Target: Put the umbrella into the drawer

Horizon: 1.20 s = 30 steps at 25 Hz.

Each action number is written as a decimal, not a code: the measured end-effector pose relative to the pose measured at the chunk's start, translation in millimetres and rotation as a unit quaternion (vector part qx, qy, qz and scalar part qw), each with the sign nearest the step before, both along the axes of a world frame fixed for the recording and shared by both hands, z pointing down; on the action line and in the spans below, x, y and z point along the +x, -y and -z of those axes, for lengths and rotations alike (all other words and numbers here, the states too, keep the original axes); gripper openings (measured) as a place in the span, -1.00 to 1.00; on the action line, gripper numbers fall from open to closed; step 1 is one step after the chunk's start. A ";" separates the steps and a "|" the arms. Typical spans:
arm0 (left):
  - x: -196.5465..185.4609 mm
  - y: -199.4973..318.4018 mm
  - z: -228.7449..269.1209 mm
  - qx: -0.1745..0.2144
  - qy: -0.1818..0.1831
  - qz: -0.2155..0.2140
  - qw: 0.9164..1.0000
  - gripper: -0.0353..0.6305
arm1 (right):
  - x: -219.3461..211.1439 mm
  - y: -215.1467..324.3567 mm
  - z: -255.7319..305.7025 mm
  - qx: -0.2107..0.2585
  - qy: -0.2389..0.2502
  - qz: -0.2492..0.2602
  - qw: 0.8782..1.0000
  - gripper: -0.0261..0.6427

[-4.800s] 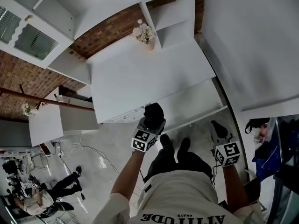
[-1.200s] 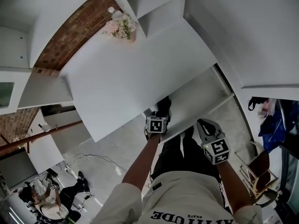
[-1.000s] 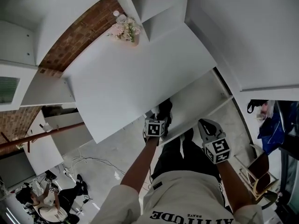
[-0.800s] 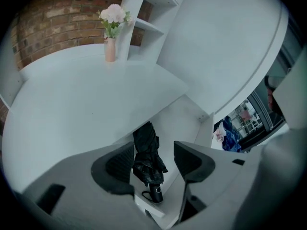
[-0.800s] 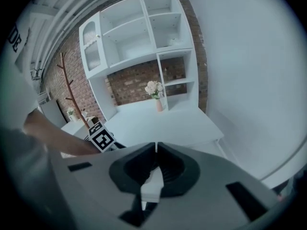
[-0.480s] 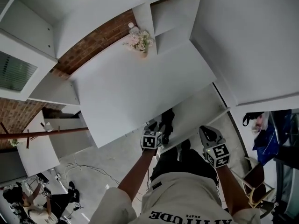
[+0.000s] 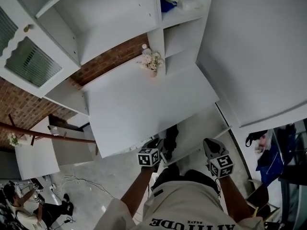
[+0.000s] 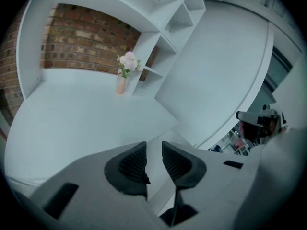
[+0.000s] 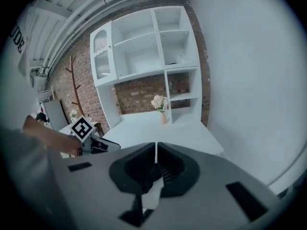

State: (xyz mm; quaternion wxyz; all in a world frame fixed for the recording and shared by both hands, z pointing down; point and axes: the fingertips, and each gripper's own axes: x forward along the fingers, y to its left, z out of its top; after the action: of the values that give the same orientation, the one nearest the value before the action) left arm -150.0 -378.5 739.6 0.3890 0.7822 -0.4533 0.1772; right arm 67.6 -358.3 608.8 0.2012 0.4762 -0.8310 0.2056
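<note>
Far left there is a brick wall and white shelving. In front of the person stands the white desk [image 7: 139,107], with a small vase of flowers [image 7: 152,62] at its far edge.

Under the desk's near edge the drawer [image 7: 199,128] is pulled out towards the person's legs.

The left gripper [image 7: 156,146] hangs over the drawer's left end, pointing down and away. In the left gripper view its jaws [image 8: 153,147] are closing. A narrow gap remains between the pads, and only white surface shows through it, so it holds nothing.

Just to its right and slightly farther off, the umbrella [image 7: 170,137] lies in the drawer as a dark, folded bundle. Its long axis runs near to far, across the drawer rather than along it. It sits close to the left gripper's tips but apart from them. I cannot tell how flat it lies on the drawer floor.

Farther right, the right gripper [image 7: 211,146] hovers over the near edge of the drawer, well apart from the umbrella. Its jaws [image 9: 156,147] are pressed together at the tips and are empty.

The umbrella looks to be in place, so the task seems nearly done. Pushing the drawer shut is probably what is left. The left hand is nearer if the umbrella needs nudging, since its far end has to clear the desk's underside. The right hand is free to press on the drawer front.
</note>
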 end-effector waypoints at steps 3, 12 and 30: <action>-2.0 -8.8 22.2 0.026 -0.004 0.018 0.999 -0.60 | 1.9 -5.9 6.9 0.006 0.010 0.006 1.000 -0.82; 8.8 -50.4 81.3 0.100 -0.006 0.060 0.993 -0.73 | 10.1 -48.0 18.5 0.019 0.025 0.048 0.998 -0.82; 44.3 -179.8 150.4 0.168 -0.045 0.082 0.981 -0.81 | 60.1 -161.9 23.9 0.041 0.049 0.083 0.994 -0.82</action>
State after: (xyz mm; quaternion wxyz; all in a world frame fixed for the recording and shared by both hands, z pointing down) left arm -105.7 -198.7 589.2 0.2851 0.8038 -0.5213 0.0311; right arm 127.8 -196.5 584.9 0.1564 0.4025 -0.8845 0.1768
